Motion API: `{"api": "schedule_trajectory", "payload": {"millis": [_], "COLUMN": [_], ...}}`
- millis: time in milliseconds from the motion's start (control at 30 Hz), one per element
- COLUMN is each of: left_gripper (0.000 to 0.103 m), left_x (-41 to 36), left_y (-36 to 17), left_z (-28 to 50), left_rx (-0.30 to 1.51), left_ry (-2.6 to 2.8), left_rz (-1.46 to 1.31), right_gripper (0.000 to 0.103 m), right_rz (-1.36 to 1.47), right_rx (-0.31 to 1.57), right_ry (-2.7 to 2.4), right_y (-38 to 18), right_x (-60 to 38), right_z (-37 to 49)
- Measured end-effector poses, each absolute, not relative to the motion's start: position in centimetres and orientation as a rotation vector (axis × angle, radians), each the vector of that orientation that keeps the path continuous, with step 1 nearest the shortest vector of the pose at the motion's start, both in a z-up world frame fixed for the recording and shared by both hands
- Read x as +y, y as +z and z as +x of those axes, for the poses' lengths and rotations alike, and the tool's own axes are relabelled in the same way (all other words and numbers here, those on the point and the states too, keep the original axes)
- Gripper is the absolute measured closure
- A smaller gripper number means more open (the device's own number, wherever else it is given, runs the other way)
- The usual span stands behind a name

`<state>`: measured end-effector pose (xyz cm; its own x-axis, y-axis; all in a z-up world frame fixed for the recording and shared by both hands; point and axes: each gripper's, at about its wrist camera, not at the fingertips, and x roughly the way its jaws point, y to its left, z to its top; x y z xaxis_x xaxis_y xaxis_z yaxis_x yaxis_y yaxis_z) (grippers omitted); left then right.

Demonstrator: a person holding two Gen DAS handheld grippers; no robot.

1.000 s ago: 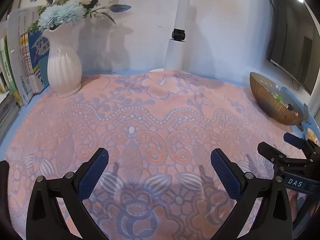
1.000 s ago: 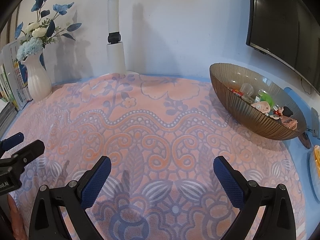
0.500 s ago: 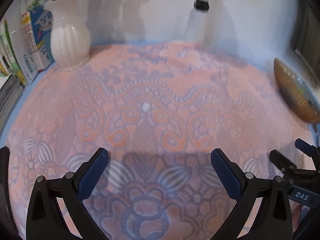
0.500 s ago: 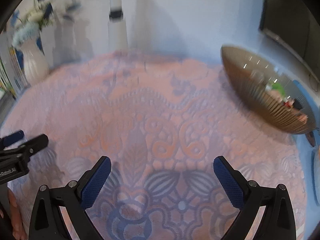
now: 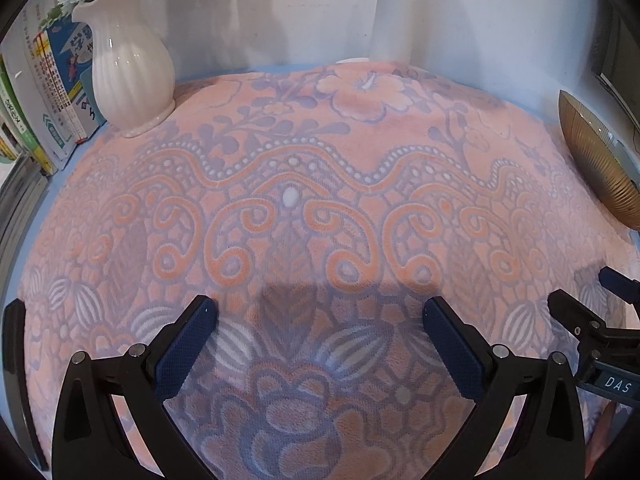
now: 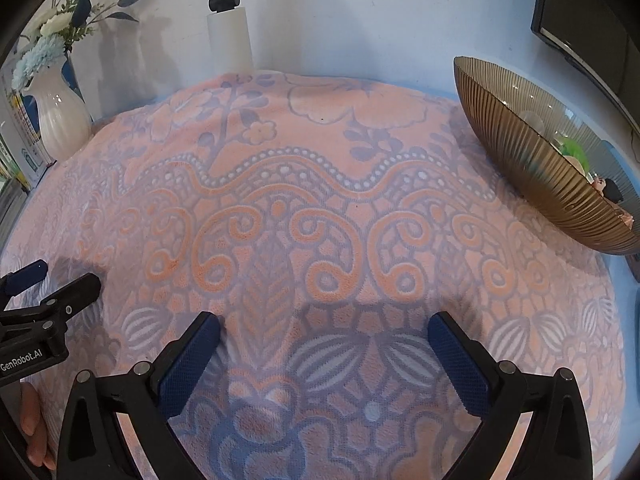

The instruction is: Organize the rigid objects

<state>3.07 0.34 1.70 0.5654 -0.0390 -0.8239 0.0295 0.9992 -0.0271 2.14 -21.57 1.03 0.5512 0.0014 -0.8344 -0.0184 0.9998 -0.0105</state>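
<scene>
Small rigid objects (image 6: 576, 156), among them a green piece and a dark-haired figurine, lie inside the ribbed amber glass bowl (image 6: 532, 164) at the right-hand edge of the table; what each one is cannot be made out. That bowl rests where the pink-and-lilac patterned plush cloth (image 6: 320, 208) meets the pale blue tabletop (image 6: 624, 276). Left gripper (image 5: 320, 322), with black frame and blue textured pads: jaws spread wide, nothing between them, poised low over the cloth and casting a shadow on it. Right gripper (image 6: 324, 332), of the same build: jaws likewise wide apart and holding nothing, above the cloth's near border, well apart from the bowl. Each tool's tips appear at the margin of the other's view. At the far left corner a white fluted ceramic vase (image 5: 128, 68) with blue and white artificial flowers (image 6: 44, 46) stands on the cloth's edge, just beside upright books (image 5: 48, 92). A white cylindrical post with a black clamp (image 5: 394, 16) rises against the white wall (image 6: 360, 12). A dark wall-mounted screen (image 6: 588, 28) hangs above the bowl.
</scene>
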Motion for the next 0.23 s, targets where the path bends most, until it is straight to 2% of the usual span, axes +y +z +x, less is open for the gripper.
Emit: {"api": "schedule_trajectory", "payload": {"millis": [233], "left_gripper": [0.0], "left_x": [-0.09], "left_y": [1.57], "left_z": [3.46], "left_rx": [0.961], "left_ry": [-0.039], "left_rz": [0.0], "right_gripper": [0.0], "right_rz": [-0.021], "right_rx": [0.986], "right_ry": [0.012], "right_y": [1.14], "right_x": [-21.52], "right_z": [2.3]}}
